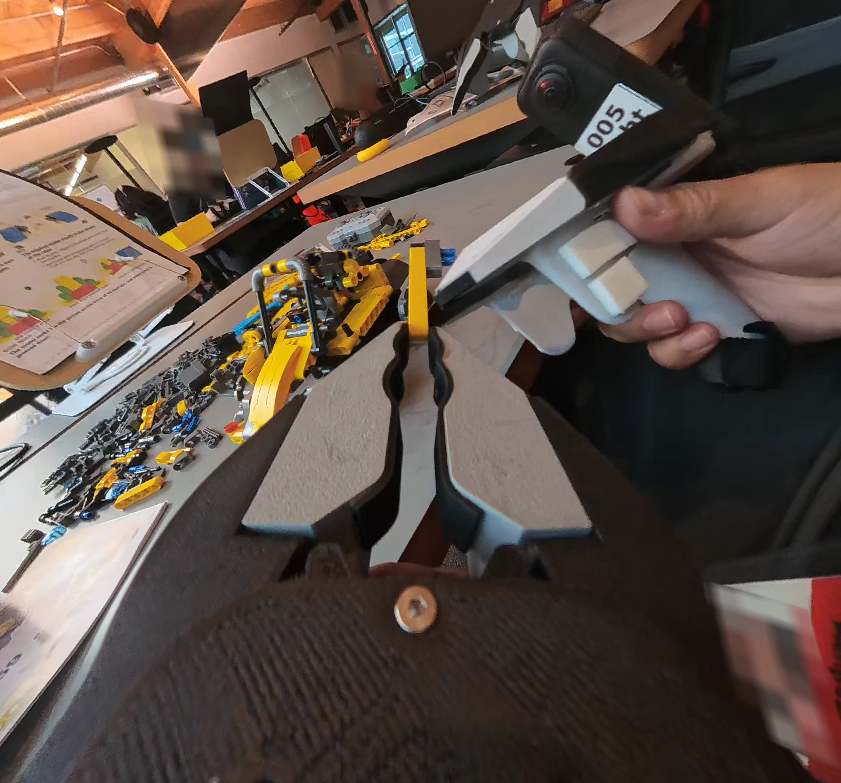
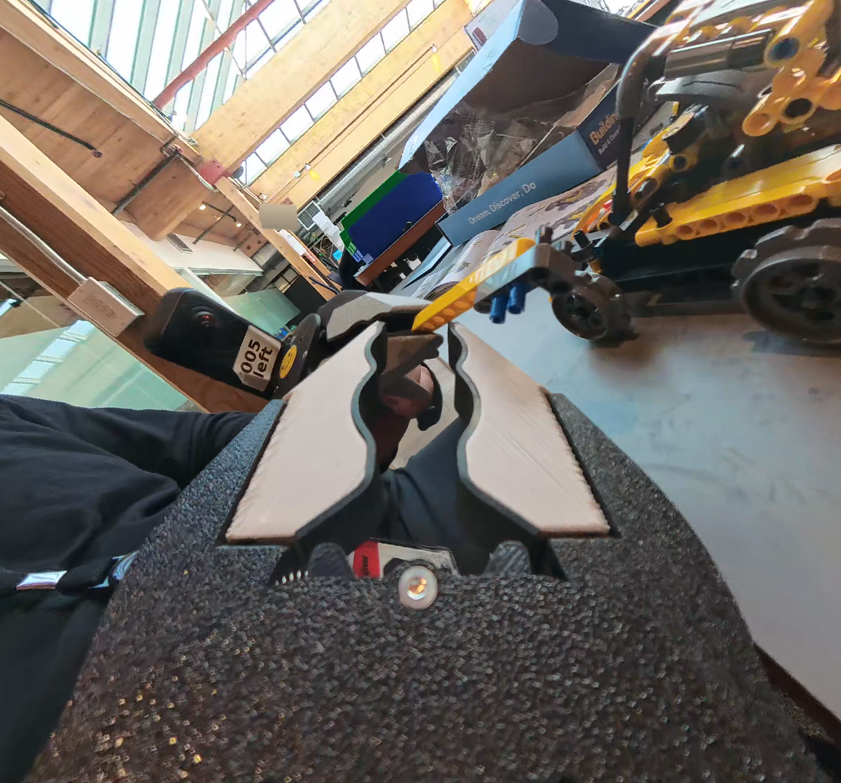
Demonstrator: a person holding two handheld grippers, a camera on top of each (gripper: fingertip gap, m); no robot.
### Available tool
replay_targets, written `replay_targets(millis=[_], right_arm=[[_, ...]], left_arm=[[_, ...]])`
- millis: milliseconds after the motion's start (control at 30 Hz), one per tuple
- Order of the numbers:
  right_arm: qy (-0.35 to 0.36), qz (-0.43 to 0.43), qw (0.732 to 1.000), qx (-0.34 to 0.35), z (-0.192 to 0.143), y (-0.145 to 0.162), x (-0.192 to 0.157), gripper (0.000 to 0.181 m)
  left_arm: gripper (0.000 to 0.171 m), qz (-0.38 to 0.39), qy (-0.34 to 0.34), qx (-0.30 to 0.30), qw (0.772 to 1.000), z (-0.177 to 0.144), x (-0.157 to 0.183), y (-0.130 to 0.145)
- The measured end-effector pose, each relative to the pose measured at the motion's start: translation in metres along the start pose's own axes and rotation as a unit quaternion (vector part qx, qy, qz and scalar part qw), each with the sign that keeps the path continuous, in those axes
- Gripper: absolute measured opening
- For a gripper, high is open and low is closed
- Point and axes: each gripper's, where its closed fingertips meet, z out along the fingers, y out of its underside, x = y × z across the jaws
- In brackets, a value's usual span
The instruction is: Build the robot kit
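My left gripper (image 1: 417, 338) is shut on the lower end of a yellow beam (image 1: 417, 287), held upright above the table. A grey connector (image 1: 432, 255) with blue pins (image 1: 448, 254) sits on the beam's far end. In the right wrist view the beam (image 2: 473, 294) sticks out of the left gripper (image 2: 405, 319) toward a yellow and black wheeled model (image 2: 737, 178). My right gripper (image 2: 416, 335) has its jaws apart with nothing gripped; its tips are right at the held end of the beam. It also shows in the left wrist view (image 1: 439, 301), held by a hand (image 1: 728, 251).
The model (image 1: 318, 306) stands on the grey table (image 1: 482, 210). Several loose black, yellow and blue parts (image 1: 136, 442) lie to its left. An instruction sheet on a stand (image 1: 68, 283) is at far left. An open blue box (image 2: 523, 124) and a booklet (image 2: 482, 251) lie behind.
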Motion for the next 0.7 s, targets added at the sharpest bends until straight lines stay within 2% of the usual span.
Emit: replay_targets(millis=[67, 267, 400, 533, 600, 700], right_arm=[[0.007, 0.003, 1.000, -0.007, -0.0004, 0.0027, 0.0045, 0.016], [-0.017, 0.032, 0.999, 0.008, -0.0013, -0.0019, 0.0012, 0.024], [-0.018, 0.037, 0.999, 0.002, -0.0008, -0.0001, 0.0020, 0.013], [-0.008, 0.017, 1.000, 0.003, -0.0013, -0.0008, 0.0014, 0.020], [-0.007, 0.020, 1.000, 0.003, -0.0012, -0.0002, 0.0026, 0.012], [-0.008, 0.021, 1.000, 0.001, -0.0012, 0.0005, 0.0036, 0.012]], left_arm=[[0.005, -0.001, 0.000, 0.003, 1.000, 0.0003, 0.0013, -0.0015], [0.005, 0.017, 0.007, 0.013, 1.000, 0.0010, 0.0099, -0.0060], [0.006, 0.012, 0.003, 0.009, 1.000, 0.0019, 0.0098, -0.0033], [0.006, 0.001, -0.006, 0.004, 1.000, 0.0019, 0.0065, -0.0018], [0.006, 0.004, -0.005, 0.003, 1.000, 0.0012, 0.0069, -0.0020], [0.006, 0.002, -0.006, 0.000, 1.000, 0.0015, 0.0074, -0.0011]])
